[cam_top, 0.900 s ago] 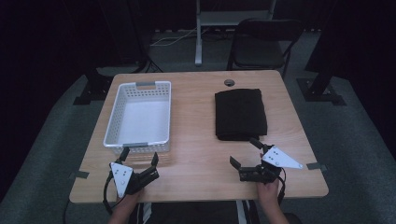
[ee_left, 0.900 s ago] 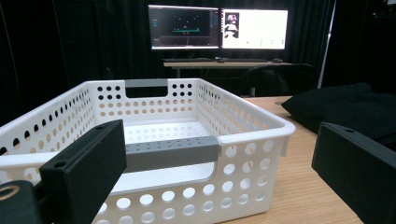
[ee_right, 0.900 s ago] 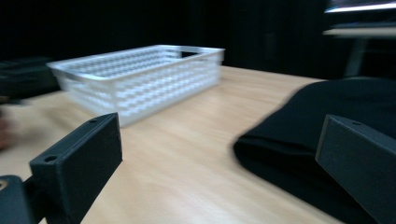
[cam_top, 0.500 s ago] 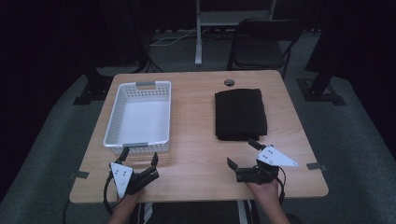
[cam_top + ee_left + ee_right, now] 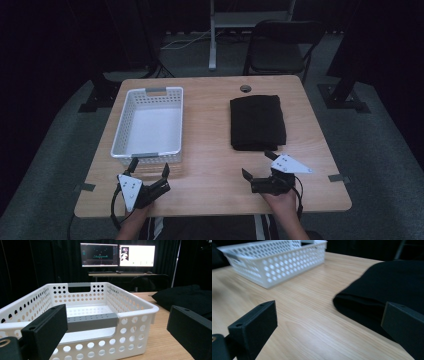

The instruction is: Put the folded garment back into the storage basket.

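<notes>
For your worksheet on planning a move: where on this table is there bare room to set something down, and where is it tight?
Bare wood lies between the white basket and the folded black cloth, and along the near table edge between both grippers. It is tight between the cloth's near edge and the right gripper.

We see a folded black cloth [image 5: 258,122] lying flat on the tabletop [image 5: 215,165], just ahead of our right tool [image 5: 259,164], its near edge closest.

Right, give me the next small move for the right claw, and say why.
Probably ease the right claw forward onto the near edge of the folded black cloth: its jaws stand open and empty, just short of that edge, with the white perforated plastic basket waiting empty.
</notes>
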Motion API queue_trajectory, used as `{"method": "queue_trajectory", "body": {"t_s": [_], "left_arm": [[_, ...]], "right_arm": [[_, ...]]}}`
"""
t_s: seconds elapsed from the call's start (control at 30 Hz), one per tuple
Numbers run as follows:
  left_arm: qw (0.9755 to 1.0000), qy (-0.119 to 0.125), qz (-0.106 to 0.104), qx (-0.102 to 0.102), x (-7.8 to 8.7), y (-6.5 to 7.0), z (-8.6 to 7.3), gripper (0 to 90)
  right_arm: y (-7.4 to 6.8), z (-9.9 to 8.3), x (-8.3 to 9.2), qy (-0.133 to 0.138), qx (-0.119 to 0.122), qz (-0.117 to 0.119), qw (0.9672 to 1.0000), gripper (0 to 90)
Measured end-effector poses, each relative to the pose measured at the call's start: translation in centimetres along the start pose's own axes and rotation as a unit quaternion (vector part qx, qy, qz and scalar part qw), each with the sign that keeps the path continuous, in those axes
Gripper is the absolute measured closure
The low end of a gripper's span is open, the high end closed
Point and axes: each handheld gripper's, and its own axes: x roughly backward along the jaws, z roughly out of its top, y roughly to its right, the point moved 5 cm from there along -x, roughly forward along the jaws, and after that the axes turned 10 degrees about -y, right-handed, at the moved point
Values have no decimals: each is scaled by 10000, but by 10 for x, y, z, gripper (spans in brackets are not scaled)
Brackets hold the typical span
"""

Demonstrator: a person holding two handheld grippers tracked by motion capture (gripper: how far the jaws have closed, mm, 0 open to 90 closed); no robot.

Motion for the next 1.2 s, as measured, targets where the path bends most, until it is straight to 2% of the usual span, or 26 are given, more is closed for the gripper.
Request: {"method": "queue_trajectory", "body": {"t_s": [0.17, 0.2, 0.27, 0.43, 0.5, 0.53, 0.6, 0.63, 0.77, 0.83, 0.9, 1.0, 1.07, 1.2], "left_arm": [[10000, -7, 27, 1, 0, 0, 0, 44], [10000, 16, 24, -13, 1, 0, 0, 44], [10000, 11, 21, -15, 0, 0, 0, 44], [10000, 13, 23, -16, 1, 0, 0, 44], [10000, 12, 23, -16, 1, 0, 0, 45], [10000, 12, 23, -17, 1, 0, 0, 44], [10000, 7, 22, -18, 0, 0, 0, 44], [10000, 7, 23, -15, 0, 0, 0, 44], [10000, 8, 21, -5, 0, 0, 0, 44], [10000, 9, 21, -7, 0, 0, 0, 44], [10000, 19, 22, -5, 0, 0, 0, 44], [10000, 16, 25, -3, 0, 0, 0, 44], [10000, 16, 28, -10, 0, 0, 0, 44], [10000, 18, 27, -15, 0, 0, 0, 44]], "right_arm": [[-8, 3, -1, -244, 96, 98, 9996, 13], [-10, 4, -3, -269, 102, 307, 9991, 18], [-10, 6, -5, -351, 103, 390, 9986, 25], [-11, 15, -3, -411, 181, 436, 9980, 39], [-11, 21, 1, -348, 294, 403, 9981, 39], [-10, 30, 4, -294, 371, 353, 9983, 41], [-10, 35, 7, -260, 408, 320, 9983, 42], [-9, 45, 12, -178, 430, 342, 9983, 53], [-7, 58, 20, -2, 439, 254, 9987, 52], [-4, 71, 28, 189, 455, 148, 9987, 52], [-3, 75, 31, 233, 456, 120, 9986, 52], [2, 94, 39, 414, 465, 9, 9981, 52], [4, 98, 39, 425, 474, 1, 9980, 52], [18, 118, 41, 441, 376, 19, 9983, 63]]}}
